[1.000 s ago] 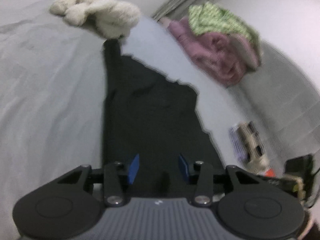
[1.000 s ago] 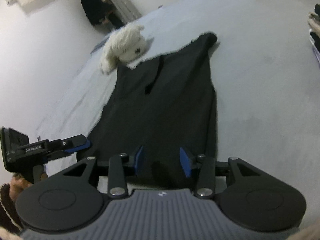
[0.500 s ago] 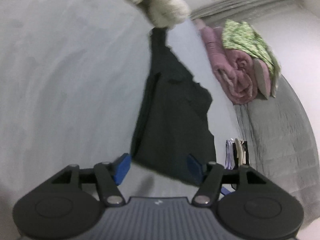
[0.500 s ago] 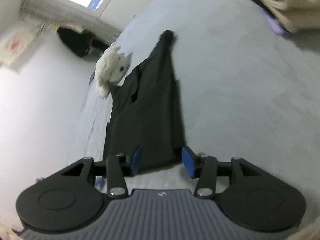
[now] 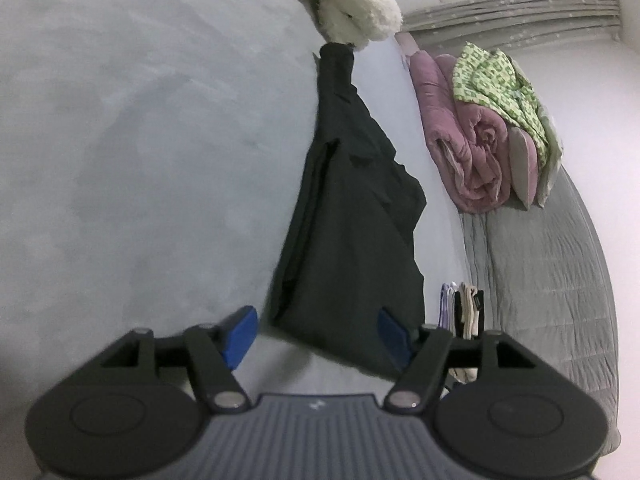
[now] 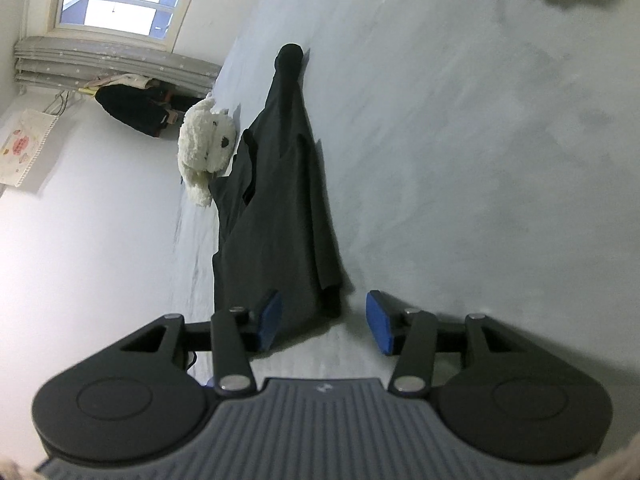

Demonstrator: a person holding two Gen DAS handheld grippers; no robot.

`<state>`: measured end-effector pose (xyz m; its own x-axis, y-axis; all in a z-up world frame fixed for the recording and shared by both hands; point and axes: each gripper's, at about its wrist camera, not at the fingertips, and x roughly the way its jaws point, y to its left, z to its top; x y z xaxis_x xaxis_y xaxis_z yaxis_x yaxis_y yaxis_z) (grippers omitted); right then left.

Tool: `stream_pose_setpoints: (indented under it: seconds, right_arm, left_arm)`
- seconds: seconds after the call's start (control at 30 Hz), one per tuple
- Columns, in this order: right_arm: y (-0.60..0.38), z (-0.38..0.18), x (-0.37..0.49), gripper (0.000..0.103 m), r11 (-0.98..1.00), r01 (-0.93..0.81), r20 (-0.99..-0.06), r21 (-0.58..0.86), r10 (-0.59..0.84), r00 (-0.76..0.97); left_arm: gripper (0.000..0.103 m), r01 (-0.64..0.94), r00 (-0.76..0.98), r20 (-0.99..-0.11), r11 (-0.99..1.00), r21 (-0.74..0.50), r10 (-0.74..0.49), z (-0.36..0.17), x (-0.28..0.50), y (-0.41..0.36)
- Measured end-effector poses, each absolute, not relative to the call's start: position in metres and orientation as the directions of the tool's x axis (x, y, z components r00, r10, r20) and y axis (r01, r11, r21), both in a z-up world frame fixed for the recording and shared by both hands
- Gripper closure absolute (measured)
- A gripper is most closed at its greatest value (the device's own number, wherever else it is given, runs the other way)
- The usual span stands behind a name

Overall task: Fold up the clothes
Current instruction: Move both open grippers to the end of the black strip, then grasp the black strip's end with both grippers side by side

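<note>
A second ago both of my grippers sat low over the near hem of the black garment (image 5: 352, 216), which lay wide and flat. Now they have pulled back and tipped, and the cloth lies in a long, narrow strip with one side laid over the other.

The garment rests on the grey bed (image 5: 120, 140). Its far end reaches up beside the white stuffed toy (image 6: 206, 148). Its near end lies just ahead of my fingers.

My left gripper (image 5: 316, 336) has its blue pads spread wide with nothing between them; the near corner of the cloth shows past the gap. My right gripper (image 6: 324, 322) is spread wide too, and the near tip of the cloth lies just ahead of its gap, not held.

I think the lengthwise fold is laid down and I have let go. The next move probably needs both grippers to come down on the near end, pinch both layers together, and carry it toward the far end. The cloth is floppy, so the layers may slide apart.

Folded pink bedding (image 5: 468, 148) sits off at the bed's edge.
</note>
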<state>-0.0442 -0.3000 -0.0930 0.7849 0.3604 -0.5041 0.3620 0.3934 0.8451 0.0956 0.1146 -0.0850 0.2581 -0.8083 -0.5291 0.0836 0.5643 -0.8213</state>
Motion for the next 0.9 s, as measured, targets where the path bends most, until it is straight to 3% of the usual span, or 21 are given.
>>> stream_pose_setpoints:
  seconds: [0.47,0.53,0.63,0.67,0.9]
  right_arm:
    - [-0.279,-0.1,-0.021,0.055,0.437,0.319,-0.484,0.841,0.346,0.804]
    - [-0.275,-0.101,-0.017,0.057,0.447,0.306,-0.477,0.841,0.342,0.81]
    - [-0.269,-0.103,-0.011,0.07,0.473,0.29,-0.477,0.832,0.344,0.809]
    - [-0.268,-0.104,-0.01,0.083,0.473,0.288,-0.478,0.832,0.35,0.805]
    - [-0.275,-0.1,-0.02,0.089,0.392,0.275,-0.426,0.878,0.378,0.822]
  left_arm:
    - [0.039,0.144,0.308,-0.467,0.526,-0.838,-0.829,-0.095,0.1,0.089]
    - [0.05,0.153,0.317,-0.457,0.521,-0.84,-0.831,-0.096,0.099,0.087]
    - [0.079,0.134,0.311,-0.449,0.506,-0.852,-0.838,-0.106,0.097,0.08]
    - [0.092,0.126,0.308,-0.446,0.501,-0.856,-0.84,-0.11,0.095,0.077]
    - [0.094,0.11,0.334,-0.384,0.44,-0.891,-0.861,-0.099,0.085,0.082]
